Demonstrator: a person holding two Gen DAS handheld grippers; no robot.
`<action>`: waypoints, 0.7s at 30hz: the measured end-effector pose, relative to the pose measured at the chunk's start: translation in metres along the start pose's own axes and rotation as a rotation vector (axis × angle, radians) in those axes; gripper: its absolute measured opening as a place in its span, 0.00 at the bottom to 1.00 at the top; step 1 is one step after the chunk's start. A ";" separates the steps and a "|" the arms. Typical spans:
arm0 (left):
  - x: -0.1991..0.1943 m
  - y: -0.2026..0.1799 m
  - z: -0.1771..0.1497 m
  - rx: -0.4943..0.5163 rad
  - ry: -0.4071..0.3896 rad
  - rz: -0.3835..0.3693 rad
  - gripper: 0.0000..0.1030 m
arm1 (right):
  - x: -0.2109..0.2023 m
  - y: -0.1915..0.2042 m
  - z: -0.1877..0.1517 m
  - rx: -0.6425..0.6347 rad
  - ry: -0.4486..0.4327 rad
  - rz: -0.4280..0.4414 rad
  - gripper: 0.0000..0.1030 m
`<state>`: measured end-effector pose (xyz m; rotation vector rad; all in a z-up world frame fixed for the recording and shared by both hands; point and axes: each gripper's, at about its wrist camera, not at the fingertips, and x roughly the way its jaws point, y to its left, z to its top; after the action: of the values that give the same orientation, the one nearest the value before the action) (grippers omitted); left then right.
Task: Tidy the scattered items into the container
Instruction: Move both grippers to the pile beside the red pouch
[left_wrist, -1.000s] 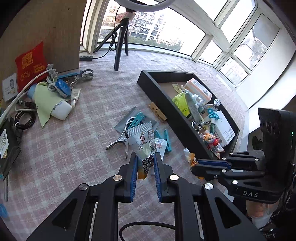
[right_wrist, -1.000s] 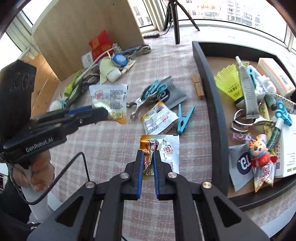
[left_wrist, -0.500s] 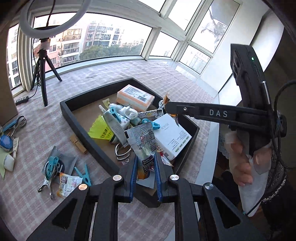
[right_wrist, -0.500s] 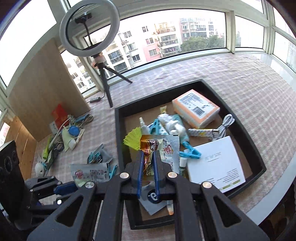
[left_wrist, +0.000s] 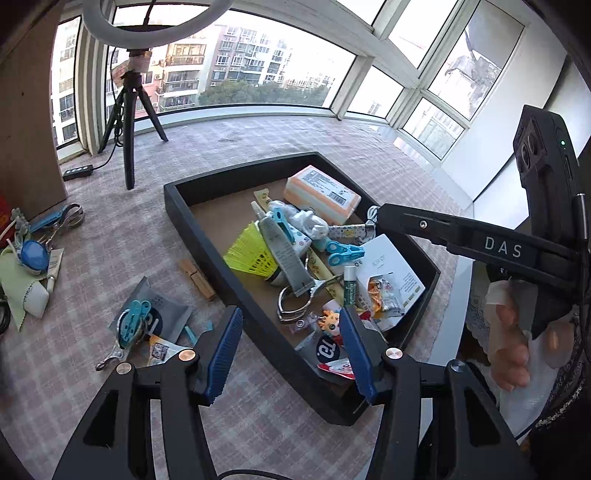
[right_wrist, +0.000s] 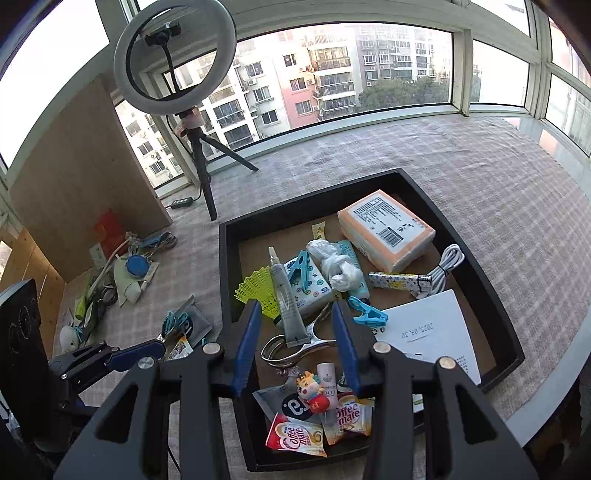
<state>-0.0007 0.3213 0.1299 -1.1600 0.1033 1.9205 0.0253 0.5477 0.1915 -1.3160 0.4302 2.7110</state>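
Note:
The black tray (left_wrist: 192, 236) (right_wrist: 229, 236) holds many small items. My left gripper (left_wrist: 291, 350) is open and empty, above the tray's near corner. My right gripper (right_wrist: 295, 343) is open and empty, above the tray's near end. Two Coffee mate sachets (right_wrist: 295, 435) (right_wrist: 351, 415) lie in the tray below the right gripper. A small snack packet (left_wrist: 382, 297) rests on the white box (left_wrist: 391, 266). Loose on the cloth outside lie a wooden clothespin (left_wrist: 197, 279), a grey pouch (left_wrist: 162, 321) with blue-handled pliers (left_wrist: 127, 328), a sachet (left_wrist: 160, 350) and a blue peg (left_wrist: 192, 332).
A ring light on a tripod (right_wrist: 199, 162) stands behind the tray, with a power strip (left_wrist: 77, 171) beside it. A pile of items (left_wrist: 29, 258) lies at far left by a wooden board (right_wrist: 85, 177). The table edge (right_wrist: 554, 391) runs close right of the tray.
Both grippers opened and dropped their sachets into the tray. Both had first swung from the cloth over the tray.

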 end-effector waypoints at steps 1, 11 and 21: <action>-0.003 0.010 -0.001 -0.010 -0.004 0.025 0.50 | 0.003 0.006 0.001 -0.012 0.005 0.011 0.38; -0.043 0.158 -0.008 -0.223 -0.032 0.296 0.50 | 0.053 0.104 0.015 -0.189 0.085 0.171 0.38; -0.043 0.277 0.010 -0.281 0.013 0.458 0.52 | 0.141 0.245 0.033 -0.418 0.159 0.308 0.51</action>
<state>-0.1949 0.1263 0.0742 -1.4274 0.1161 2.3870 -0.1384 0.3189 0.1523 -1.7012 0.0780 3.0824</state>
